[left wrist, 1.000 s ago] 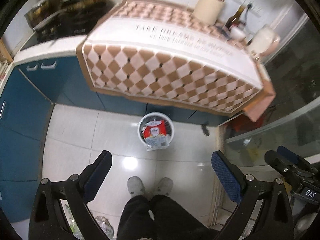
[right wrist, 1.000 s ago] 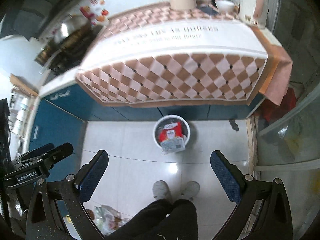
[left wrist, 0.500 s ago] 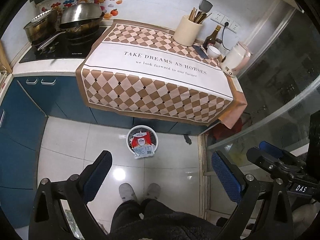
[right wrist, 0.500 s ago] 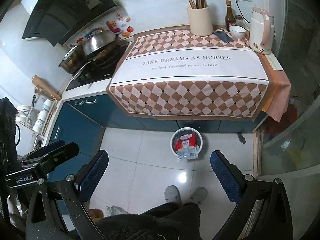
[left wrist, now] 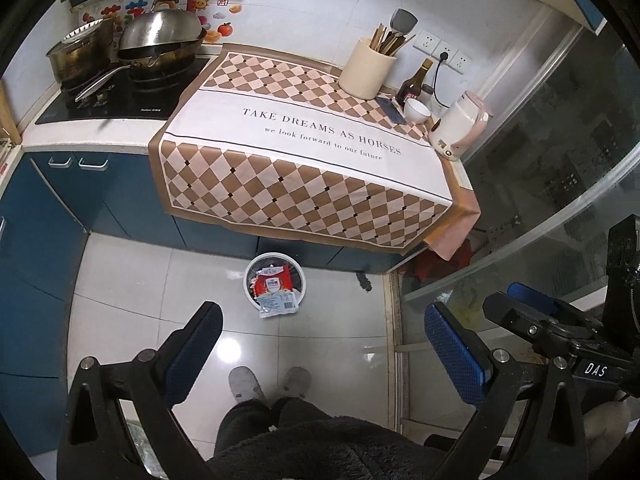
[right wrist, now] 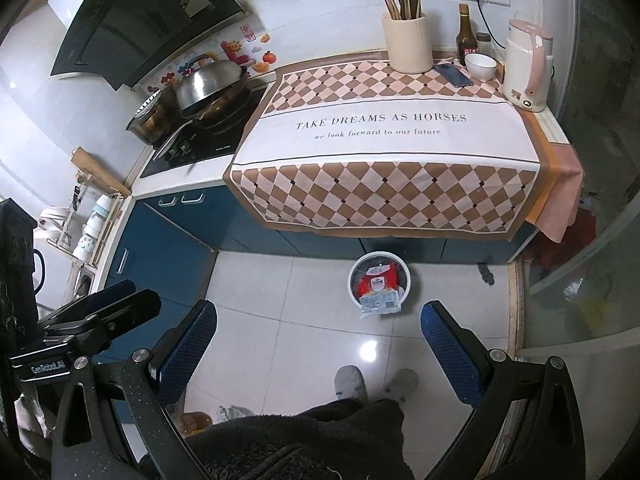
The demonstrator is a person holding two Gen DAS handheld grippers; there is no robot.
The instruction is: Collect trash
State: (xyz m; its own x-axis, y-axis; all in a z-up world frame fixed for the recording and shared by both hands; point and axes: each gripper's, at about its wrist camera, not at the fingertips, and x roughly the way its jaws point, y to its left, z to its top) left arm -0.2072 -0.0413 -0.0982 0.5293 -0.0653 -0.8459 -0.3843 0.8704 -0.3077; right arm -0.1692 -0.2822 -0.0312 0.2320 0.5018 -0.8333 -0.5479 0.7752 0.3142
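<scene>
A small white trash bin (left wrist: 249, 280) stands on the tiled floor below the counter; it also shows in the right wrist view (right wrist: 354, 280). A red and white snack wrapper (left wrist: 274, 285) lies in it and hangs over its near rim, as the right wrist view (right wrist: 378, 284) shows too. My left gripper (left wrist: 320, 336) is open and empty, held high above the floor. My right gripper (right wrist: 318, 334) is open and empty, at a similar height.
The counter carries a checkered cloth (left wrist: 304, 148), a utensil holder (left wrist: 366, 68), a bottle (left wrist: 412, 84), a bowl (left wrist: 416, 111), a phone (left wrist: 390, 109) and a kettle (left wrist: 458, 124). A wok (left wrist: 160, 40) and pot sit on the stove. A glass partition (left wrist: 560, 200) stands right. My slippers (left wrist: 244, 382) are below.
Both grippers have risen and pulled back from the bin, so the bin looks smaller and the whole counter has come into view. Both stay open.
</scene>
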